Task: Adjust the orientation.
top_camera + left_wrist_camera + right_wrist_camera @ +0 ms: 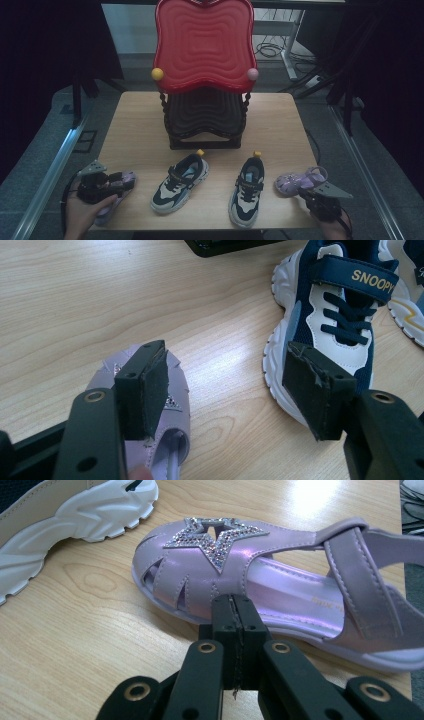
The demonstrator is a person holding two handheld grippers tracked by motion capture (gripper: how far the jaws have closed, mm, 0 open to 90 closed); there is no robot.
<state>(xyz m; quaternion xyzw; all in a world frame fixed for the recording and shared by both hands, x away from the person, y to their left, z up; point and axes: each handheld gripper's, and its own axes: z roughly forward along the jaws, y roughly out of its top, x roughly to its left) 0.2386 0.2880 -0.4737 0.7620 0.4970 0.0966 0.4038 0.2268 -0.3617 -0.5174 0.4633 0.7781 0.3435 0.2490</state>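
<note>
Left sandal [150,405] at bench [135,120] front-left corner, toe pointing away from front edge; left tool [227,390] wide over it; right sandal [260,585] lengthwise along front edge, right tool [234,605] closed, empty.

Left sandal [150,405] half behind tongs [230,395]

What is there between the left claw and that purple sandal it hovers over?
Nothing visible. In the left gripper view the left gripper stands open just above the purple sandal, one jaw over its toe, the other toward the sneaker; bare table lies between.
</note>
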